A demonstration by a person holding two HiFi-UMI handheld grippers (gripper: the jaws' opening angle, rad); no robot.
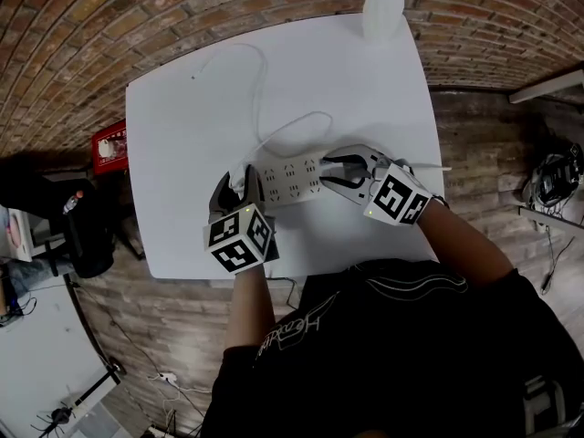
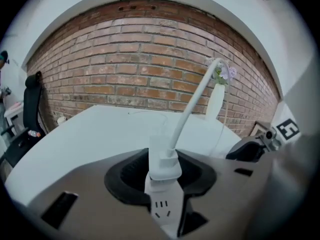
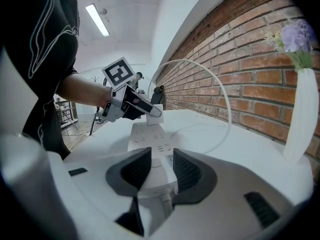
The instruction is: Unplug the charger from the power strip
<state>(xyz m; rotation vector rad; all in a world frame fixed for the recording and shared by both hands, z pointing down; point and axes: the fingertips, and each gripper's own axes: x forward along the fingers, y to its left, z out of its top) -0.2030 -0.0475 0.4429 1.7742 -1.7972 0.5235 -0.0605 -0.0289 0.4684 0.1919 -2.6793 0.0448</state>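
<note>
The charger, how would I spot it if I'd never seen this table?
On the white table, find the long white power strip. The charger is the small white block standing at its end, between the left gripper's jaws; only it has a white cable curving up from its top.

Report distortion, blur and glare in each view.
Head view: fisheye bows the table edges; light even, shadows soft. Left gripper view: dark corners, brick wall bulges, charger slightly soft. Right gripper view: ceiling lamp glares; strip end nearest the lens blurs.
</note>
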